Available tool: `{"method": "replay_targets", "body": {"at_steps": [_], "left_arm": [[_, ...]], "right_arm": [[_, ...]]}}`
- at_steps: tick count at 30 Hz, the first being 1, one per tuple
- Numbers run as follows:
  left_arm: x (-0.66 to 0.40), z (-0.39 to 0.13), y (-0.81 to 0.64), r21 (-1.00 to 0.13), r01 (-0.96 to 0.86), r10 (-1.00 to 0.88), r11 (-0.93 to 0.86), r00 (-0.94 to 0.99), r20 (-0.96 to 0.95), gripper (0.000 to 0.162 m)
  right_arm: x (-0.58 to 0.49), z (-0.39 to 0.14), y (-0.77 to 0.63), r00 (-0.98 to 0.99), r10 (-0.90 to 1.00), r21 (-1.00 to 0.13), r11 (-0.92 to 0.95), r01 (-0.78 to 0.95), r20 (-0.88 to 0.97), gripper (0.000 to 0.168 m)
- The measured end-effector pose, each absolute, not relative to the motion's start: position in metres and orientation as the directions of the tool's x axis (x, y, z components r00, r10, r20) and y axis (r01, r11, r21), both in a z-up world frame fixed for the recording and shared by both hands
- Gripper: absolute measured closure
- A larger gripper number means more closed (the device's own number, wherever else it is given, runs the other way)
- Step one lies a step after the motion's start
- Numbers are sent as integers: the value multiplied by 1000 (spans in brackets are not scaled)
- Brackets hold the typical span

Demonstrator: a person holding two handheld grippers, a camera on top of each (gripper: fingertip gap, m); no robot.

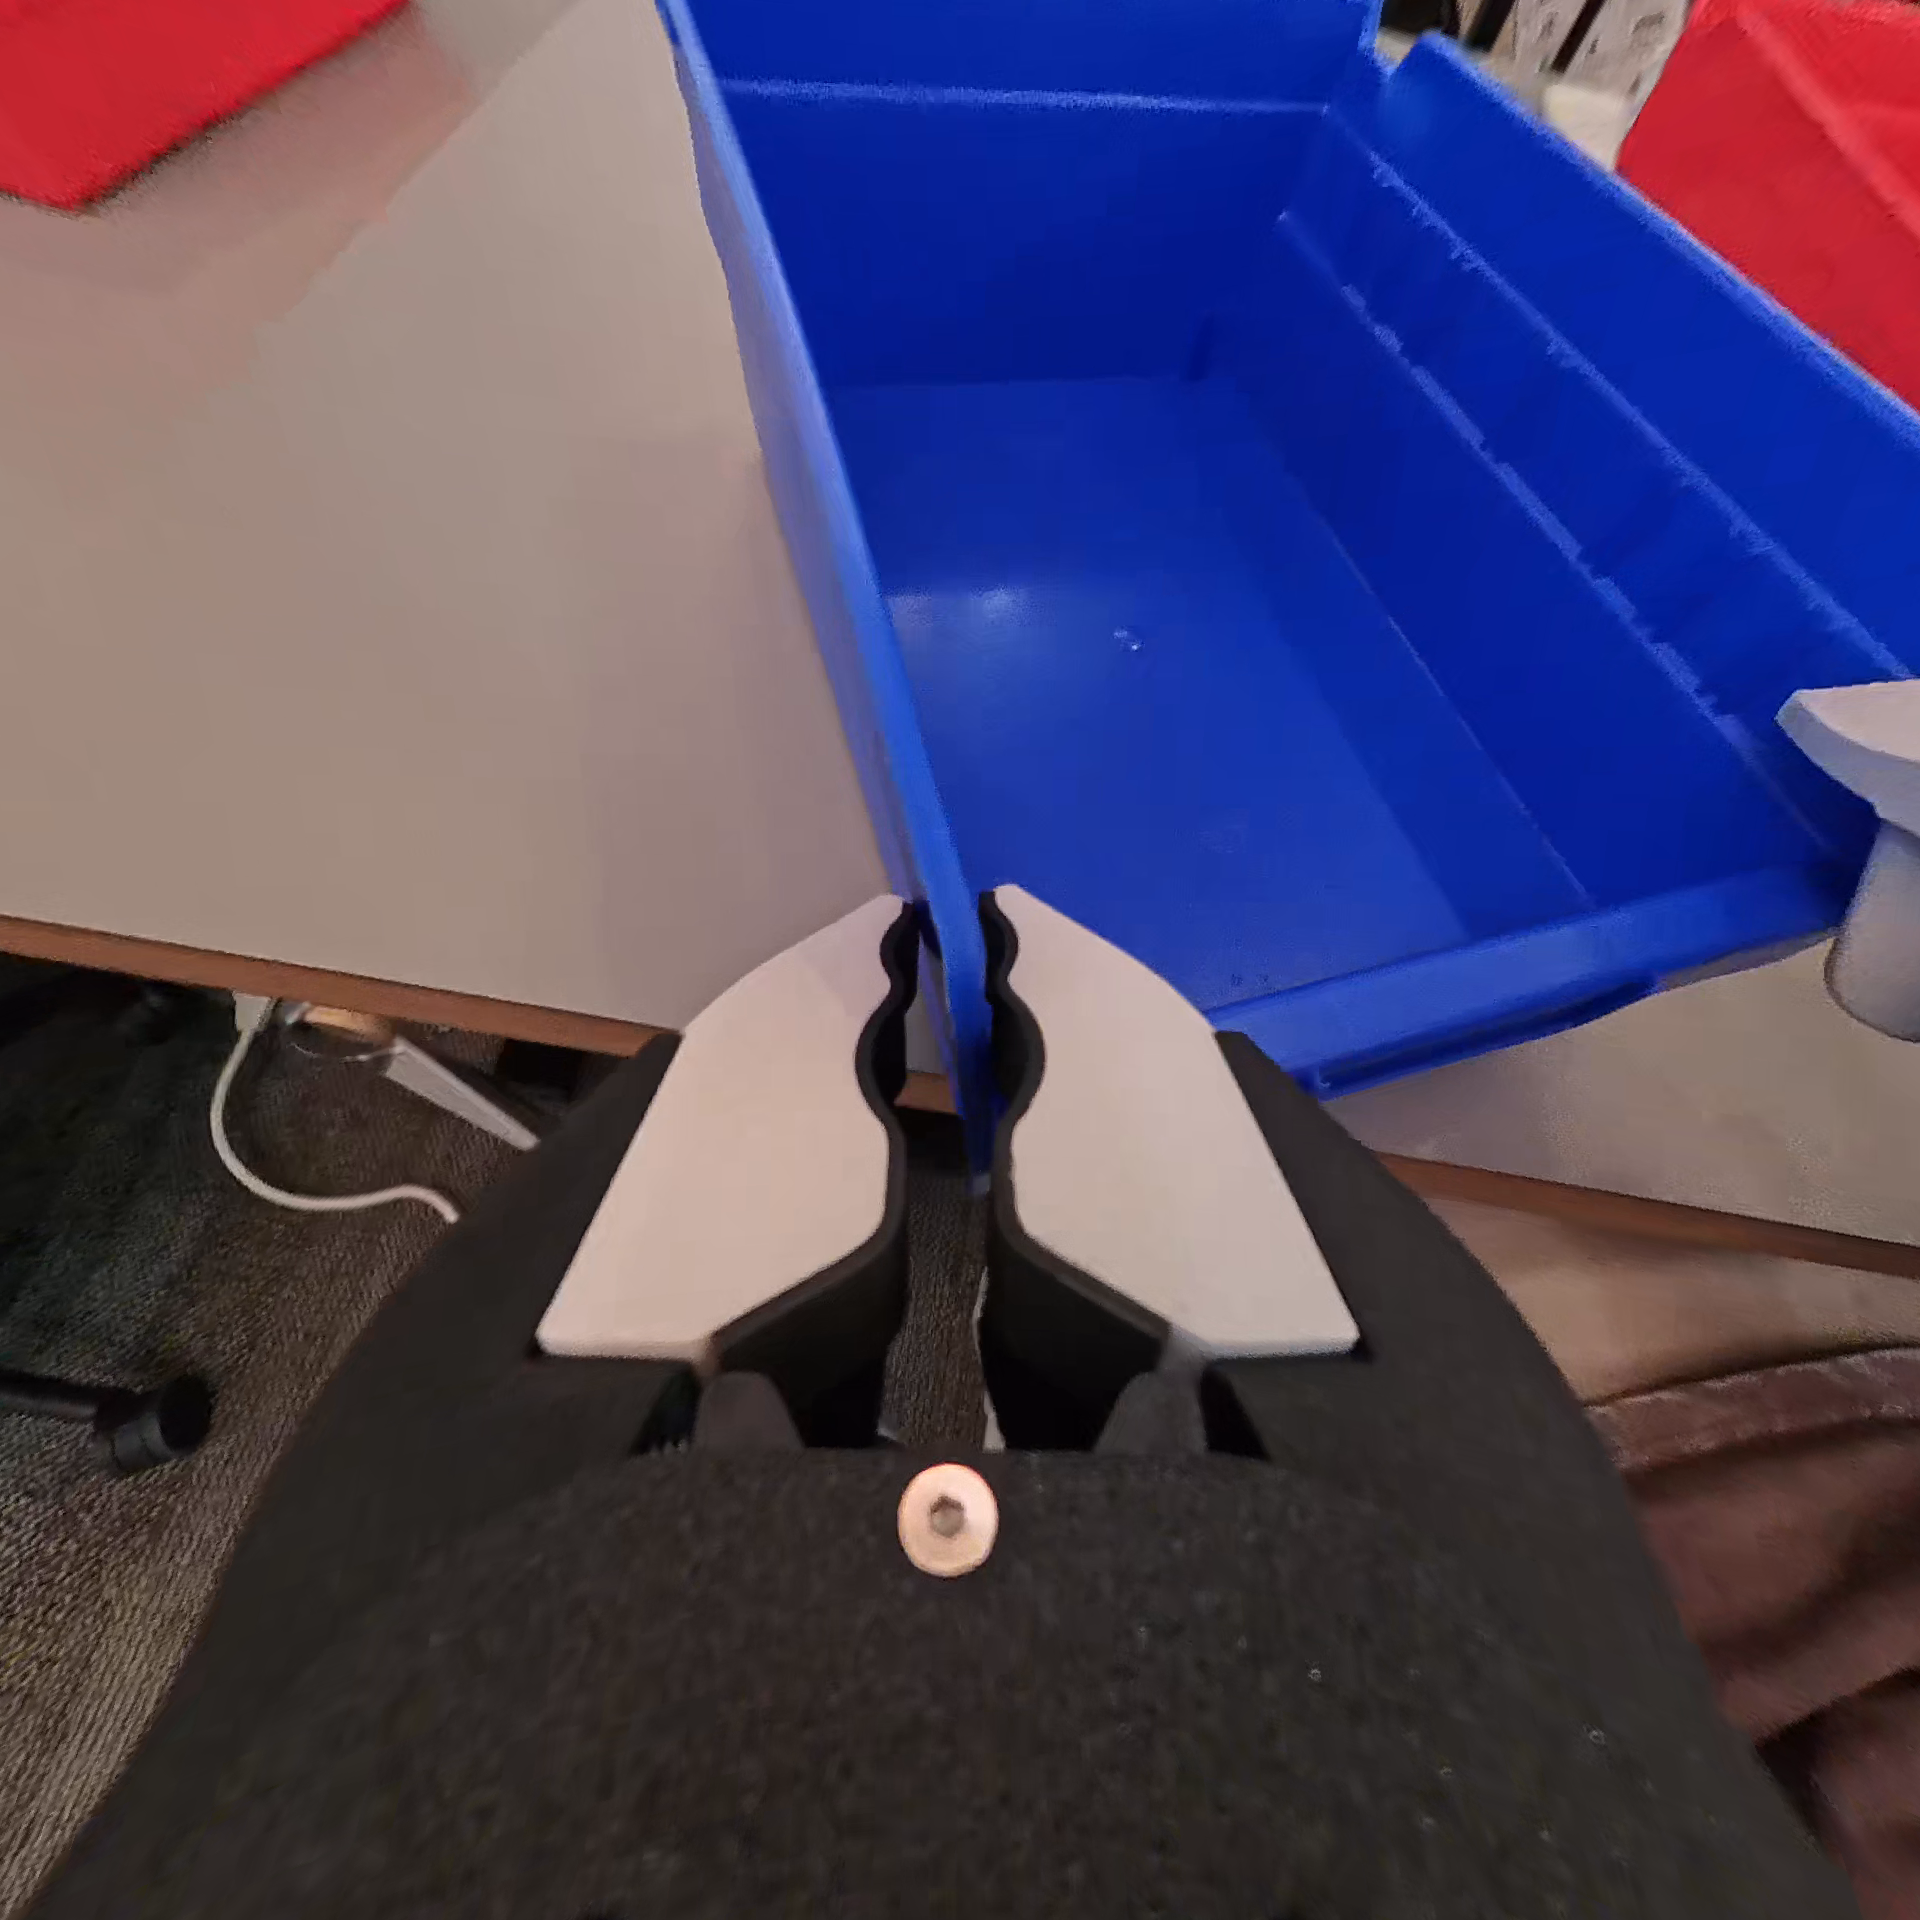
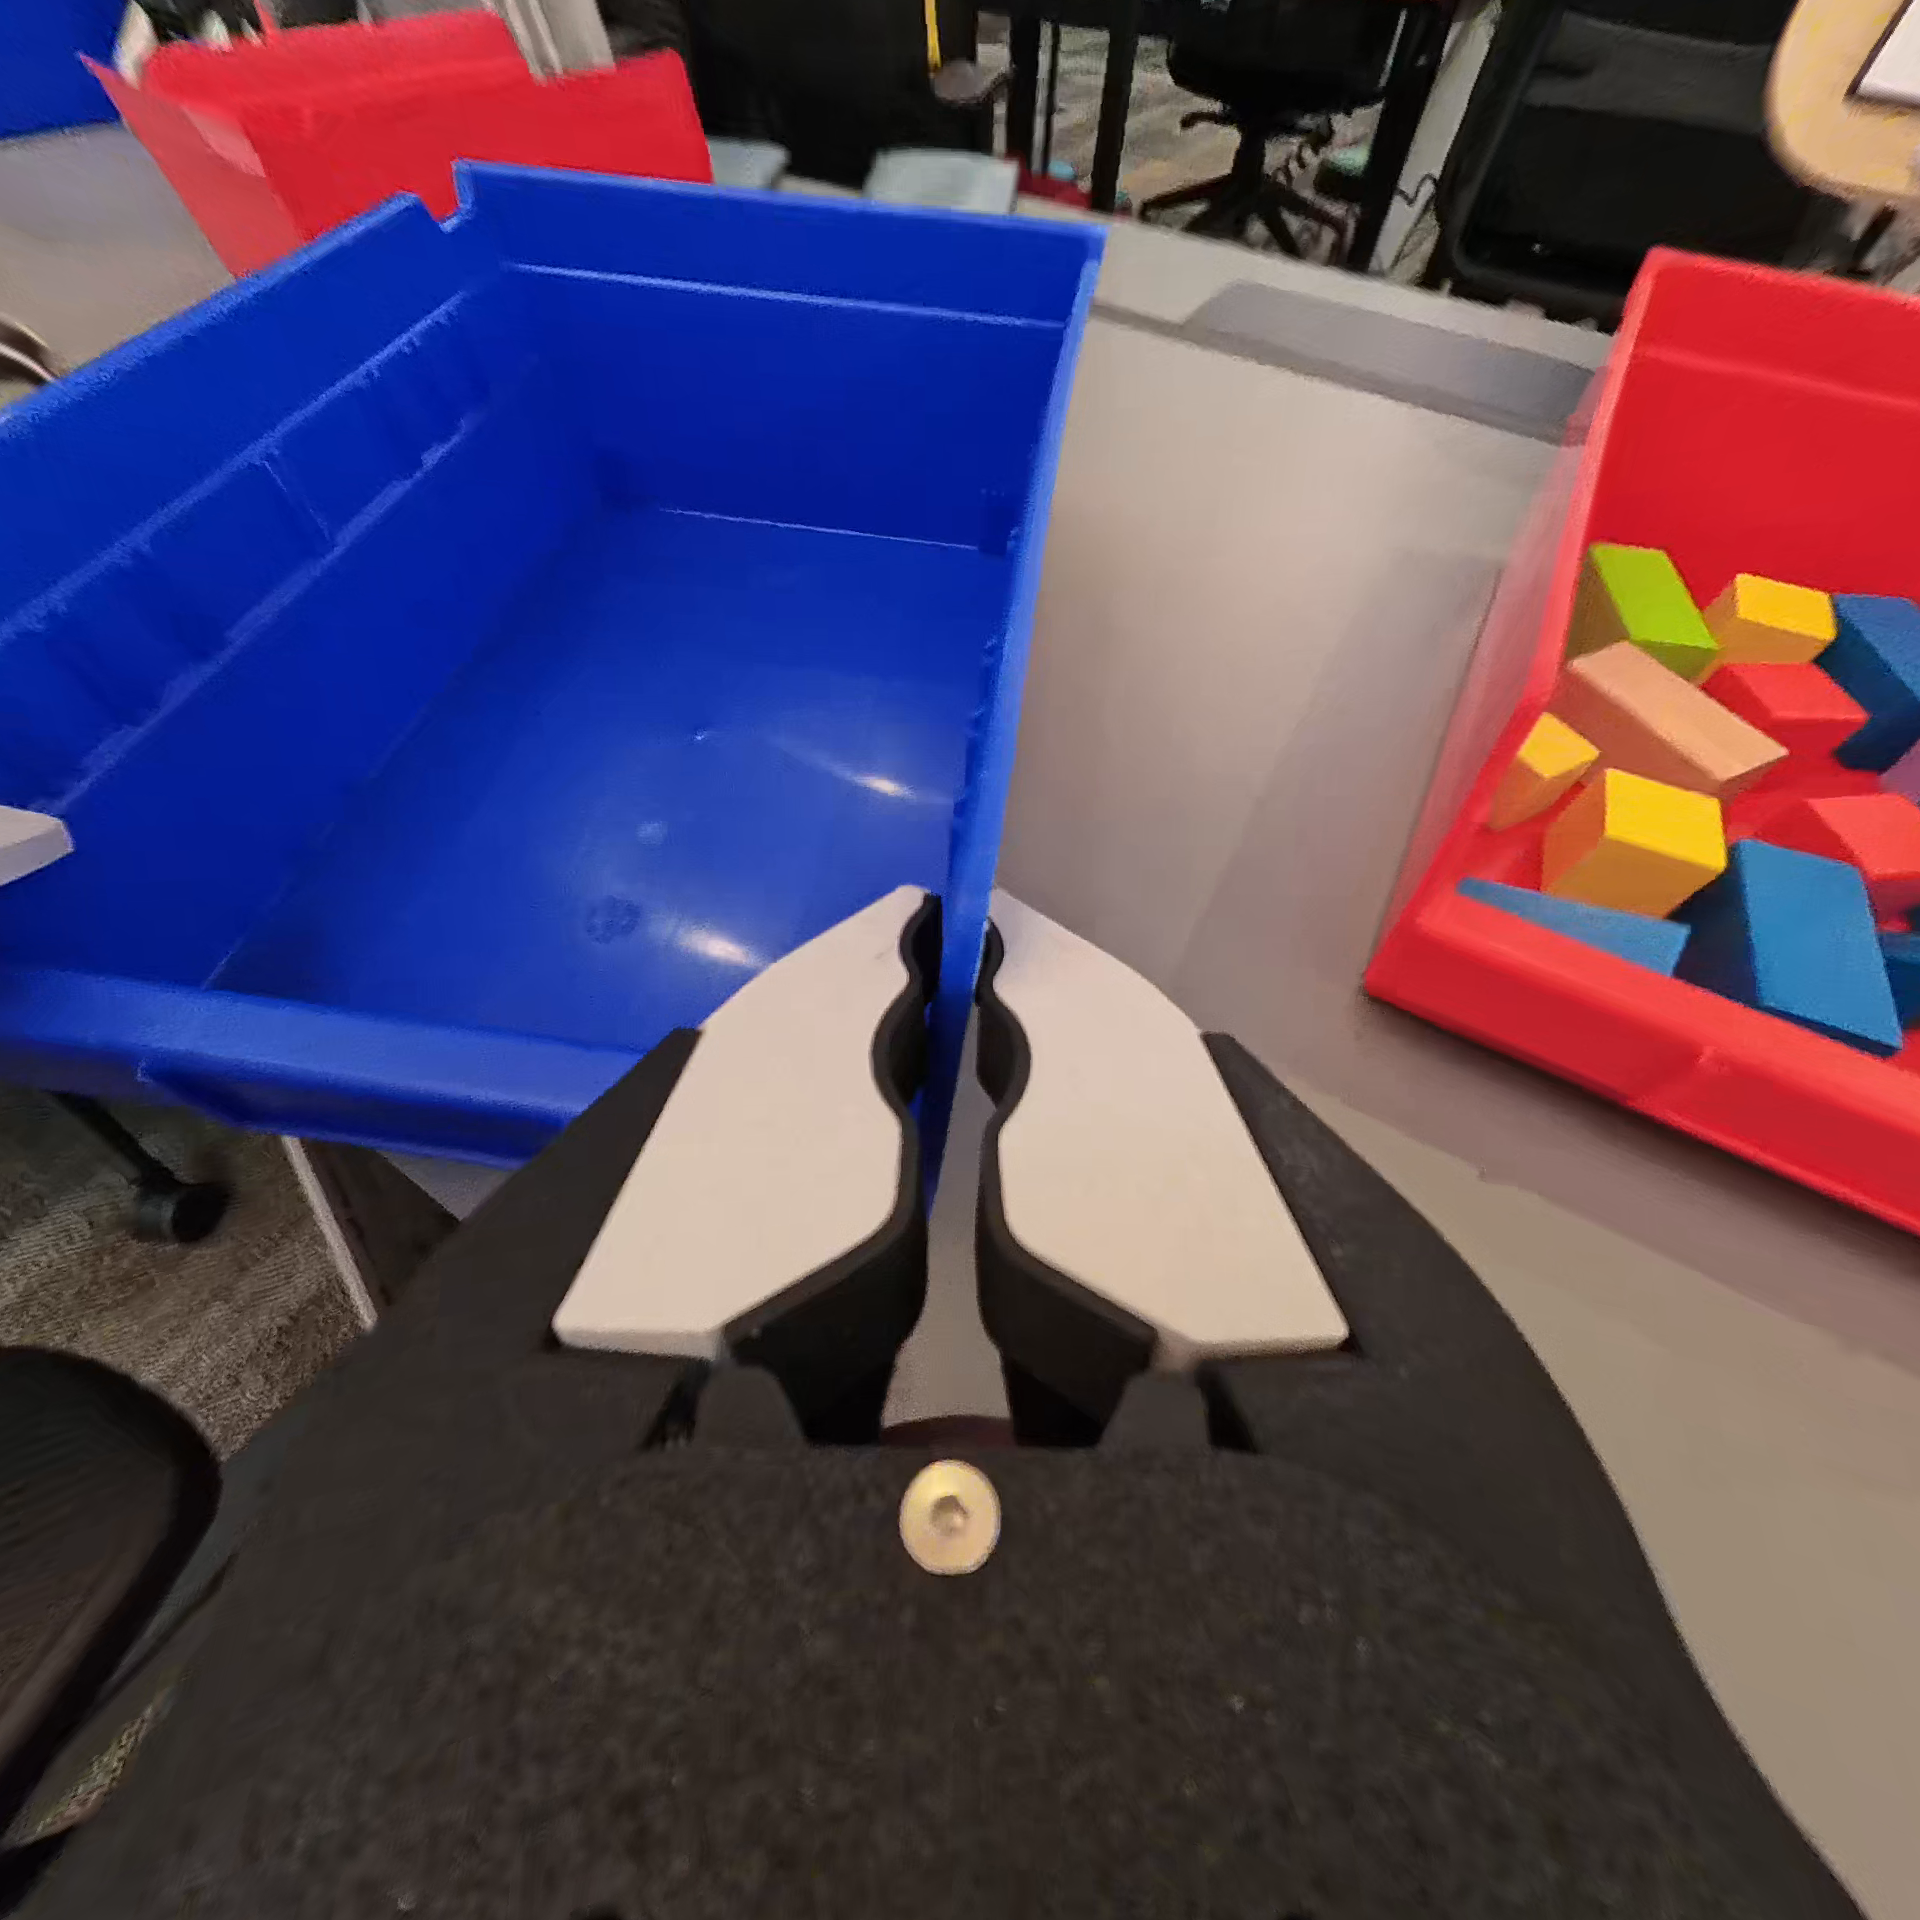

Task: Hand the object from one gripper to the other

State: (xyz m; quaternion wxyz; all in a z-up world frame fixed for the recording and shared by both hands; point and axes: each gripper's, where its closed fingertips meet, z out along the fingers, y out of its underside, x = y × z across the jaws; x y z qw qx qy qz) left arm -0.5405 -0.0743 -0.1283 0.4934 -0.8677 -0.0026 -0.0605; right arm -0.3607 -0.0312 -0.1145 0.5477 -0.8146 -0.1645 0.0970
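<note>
In the left wrist view, a red bin (image 1: 135,83) lies blurred in the upper left corner on the grey table (image 1: 364,540). Below the table edge, at lower left, a white cable (image 1: 301,1184) curls over the carpet. At bottom centre the left gripper (image 1: 951,925) has its two fingers pinching the left side wall of the blue bin (image 1: 1195,727), one finger outside the wall and one inside. The blue bin fills the centre and right of the frame and nothing lies inside it. At the right edge, a grey fingertip of the right gripper (image 1: 1860,748) shows at the bin's other side wall, and another red bin (image 1: 1808,156) sits in the upper right corner.

In the right wrist view, the left gripper's tip (image 2: 31,842) pokes in at the left edge. A red bin (image 2: 416,114) stands behind the blue bin (image 2: 582,727) at upper left. The right gripper (image 2: 961,920), bottom centre, has its fingers clamped on the blue bin's right side wall. At the right, on the table (image 2: 1247,675), a second red bin (image 2: 1558,997) holds a heap of wooden blocks (image 2: 1704,769) in green, yellow, blue, red and plain wood.
</note>
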Motion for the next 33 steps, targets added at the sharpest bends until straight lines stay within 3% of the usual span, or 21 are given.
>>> {"method": "replay_targets", "body": {"at_steps": [8,13,16,21,26,33], "left_arm": [[-484,-18,-56,-956,-9,-155,-293,987,38,152],[-374,47,-14,-973,-90,-340,-215,940,-12,152],[-286,64,7,-969,-156,-433,-191,900,-59,153],[-130,49,25,-945,-276,-570,-177,811,-130,150],[7,-28,23,-897,-389,-656,-211,737,-165,150],[85,-106,13,-884,-368,-658,-286,746,-98,151]], "right_arm": [[-300,4,-32,954,285,-987,-94,128,97,164],[-189,76,-27,987,103,-992,-12,128,126,164],[-103,93,-25,995,-11,-995,-10,98,98,164],[51,61,-24,992,-124,-997,-80,9,19,164],[186,-17,-33,985,-174,-980,-193,-40,-6,164],[265,-90,-40,970,-242,-949,-295,-113,-41,165]]}}
